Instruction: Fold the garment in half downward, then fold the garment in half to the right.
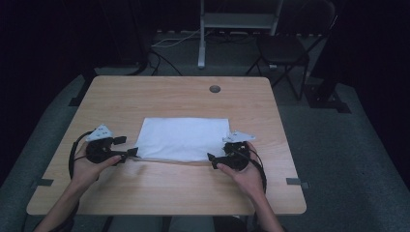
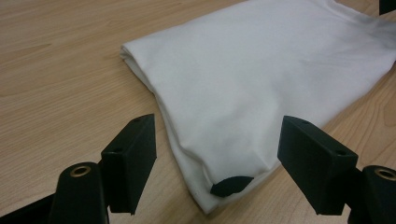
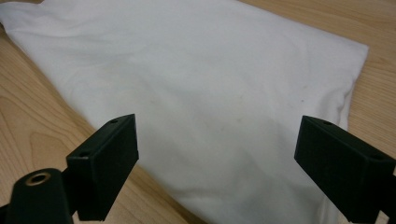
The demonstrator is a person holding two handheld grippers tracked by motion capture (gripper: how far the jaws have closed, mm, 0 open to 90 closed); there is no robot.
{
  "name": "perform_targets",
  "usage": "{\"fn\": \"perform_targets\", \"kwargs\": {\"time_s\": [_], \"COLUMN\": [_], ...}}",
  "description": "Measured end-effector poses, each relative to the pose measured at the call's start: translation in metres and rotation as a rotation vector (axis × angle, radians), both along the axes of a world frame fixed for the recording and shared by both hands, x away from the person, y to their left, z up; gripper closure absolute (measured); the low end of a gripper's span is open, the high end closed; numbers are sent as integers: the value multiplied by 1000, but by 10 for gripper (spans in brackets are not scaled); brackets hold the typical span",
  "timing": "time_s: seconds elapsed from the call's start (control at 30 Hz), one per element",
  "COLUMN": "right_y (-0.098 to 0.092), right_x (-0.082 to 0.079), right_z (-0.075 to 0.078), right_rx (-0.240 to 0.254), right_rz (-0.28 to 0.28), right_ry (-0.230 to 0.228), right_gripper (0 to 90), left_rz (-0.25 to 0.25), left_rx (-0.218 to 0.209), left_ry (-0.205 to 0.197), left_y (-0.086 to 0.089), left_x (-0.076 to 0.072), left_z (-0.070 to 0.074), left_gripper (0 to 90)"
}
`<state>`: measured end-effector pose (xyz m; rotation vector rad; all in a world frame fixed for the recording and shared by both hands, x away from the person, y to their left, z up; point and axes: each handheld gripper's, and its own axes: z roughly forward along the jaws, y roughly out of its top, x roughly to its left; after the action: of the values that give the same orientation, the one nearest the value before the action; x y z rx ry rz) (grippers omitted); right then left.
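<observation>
Two tongs sit in your hands at the near edge of a folded white cloth [image 1: 183,139], which lies flat in the middle of the wooden bench [image 1: 159,92], a little toward the lower half of the high view. Your left tongs [image 1: 128,153] are at the lower left corner of the cloth in that view, tips pointing right toward the fabric, and your right tongs [image 1: 212,159] are at the lower right corner, tips pointing left. In the left gripper view your left tongs [image 2: 217,161] stand released, the two black jaws wide apart with the nearest corner of the cloth [image 2: 261,79] lying between them, unpinched; a small dark patch [image 2: 231,185] shows on that corner at the bottom centre of the frame, and you cannot tell from here what it is. In the right gripper view your right tongs [image 3: 217,161] are likewise spread wide, with the cloth [image 3: 196,84] running up and away between the jaws toward the upper left of the frame and its folded edge at the right. Neither pair grips anything. The cloth looks smooth, with its layered edge visible at the upper left of the left gripper view. A round grommet hole [image 1: 214,89] sits in the bench near its far edge, above the cloth, well apart from it. A dark folding chair [image 1: 285,50] stands beyond the bench at the upper right of the high view.
</observation>
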<state>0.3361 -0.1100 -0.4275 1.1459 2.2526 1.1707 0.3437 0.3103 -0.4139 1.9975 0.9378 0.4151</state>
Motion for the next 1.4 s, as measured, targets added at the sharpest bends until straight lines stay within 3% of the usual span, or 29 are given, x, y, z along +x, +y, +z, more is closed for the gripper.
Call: {"fn": "perform_targets", "kwargs": {"time_s": [1.1, 1.27, 1.4], "right_y": [1, 2, 8], "right_x": [-1, -2, -2], "right_z": [0, 2, 8], "right_rx": [2, -1, -10], "right_rz": [17, 24, 53], "right_ry": [-8, -14, -20], "right_gripper": [129, 129, 129], "left_rz": [-9, -14, -7], "left_rx": [17, 17, 9], "left_ry": [14, 6, -7], "left_y": [-5, -6, -6], "left_x": [0, 2, 12], "left_z": [-7, -3, 8], "left_gripper": [277, 277, 277]}}
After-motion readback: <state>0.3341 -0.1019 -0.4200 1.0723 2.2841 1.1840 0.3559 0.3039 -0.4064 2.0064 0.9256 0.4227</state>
